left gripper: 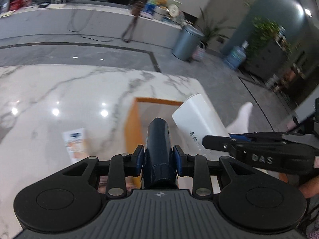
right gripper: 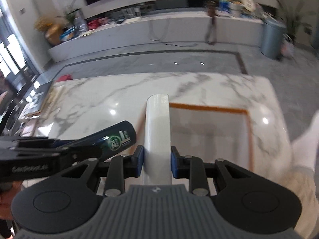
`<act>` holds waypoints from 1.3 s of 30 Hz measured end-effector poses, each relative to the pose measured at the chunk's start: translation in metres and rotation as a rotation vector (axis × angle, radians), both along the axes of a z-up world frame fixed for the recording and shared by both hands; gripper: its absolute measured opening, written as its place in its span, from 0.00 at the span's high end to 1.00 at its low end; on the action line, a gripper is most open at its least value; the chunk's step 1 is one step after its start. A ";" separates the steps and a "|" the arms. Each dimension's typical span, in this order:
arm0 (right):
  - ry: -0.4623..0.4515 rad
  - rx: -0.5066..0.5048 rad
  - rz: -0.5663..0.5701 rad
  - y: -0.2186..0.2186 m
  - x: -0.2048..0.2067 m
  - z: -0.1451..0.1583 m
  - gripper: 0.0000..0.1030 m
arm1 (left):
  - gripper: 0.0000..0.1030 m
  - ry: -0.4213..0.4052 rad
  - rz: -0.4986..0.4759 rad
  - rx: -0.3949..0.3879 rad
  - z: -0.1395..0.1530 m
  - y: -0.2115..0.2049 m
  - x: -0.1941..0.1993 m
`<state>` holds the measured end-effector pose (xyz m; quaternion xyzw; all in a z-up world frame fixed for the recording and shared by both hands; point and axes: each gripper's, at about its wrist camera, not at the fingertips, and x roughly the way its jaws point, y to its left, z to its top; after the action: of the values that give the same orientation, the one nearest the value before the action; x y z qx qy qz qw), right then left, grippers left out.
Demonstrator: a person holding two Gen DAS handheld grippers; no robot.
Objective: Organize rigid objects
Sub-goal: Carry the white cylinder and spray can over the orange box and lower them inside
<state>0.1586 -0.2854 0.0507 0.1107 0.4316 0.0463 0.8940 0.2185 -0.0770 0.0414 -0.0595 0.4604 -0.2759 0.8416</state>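
The left gripper held a dark blue bottle and the right gripper a white bottle, both above the orange-rimmed box, not yet inside.

Orange-rimmed box open-topped below both claws, bare marble tabletop left, booklet lying there

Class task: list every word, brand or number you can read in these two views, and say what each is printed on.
"DAS": on the right tool's black arm.
Green round label on the dark blue bottle: too blurred to read.
Handwritten marks on the white bottle: unreadable.
Raised lettering on the left tool's arm: blurred.
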 end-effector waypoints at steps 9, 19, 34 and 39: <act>0.087 0.127 -0.134 -0.056 0.010 -0.065 0.74 | 0.66 -0.019 -0.072 0.175 -0.044 -0.079 0.012; 0.135 0.300 -0.172 -0.059 0.051 -0.127 0.74 | 0.66 -0.022 -0.092 0.360 -0.070 -0.098 0.030; 0.202 0.362 -0.168 -0.044 0.081 -0.154 0.73 | 0.58 0.002 -0.158 0.502 -0.092 -0.121 0.033; 0.199 0.353 -0.154 -0.038 0.080 -0.152 0.73 | 0.58 -0.018 -0.185 0.533 -0.095 -0.125 0.030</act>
<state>0.2383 -0.3229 -0.1012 0.3021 0.4930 0.0414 0.8148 0.2488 -0.2015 -0.0539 0.2087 0.5127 -0.2211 0.8030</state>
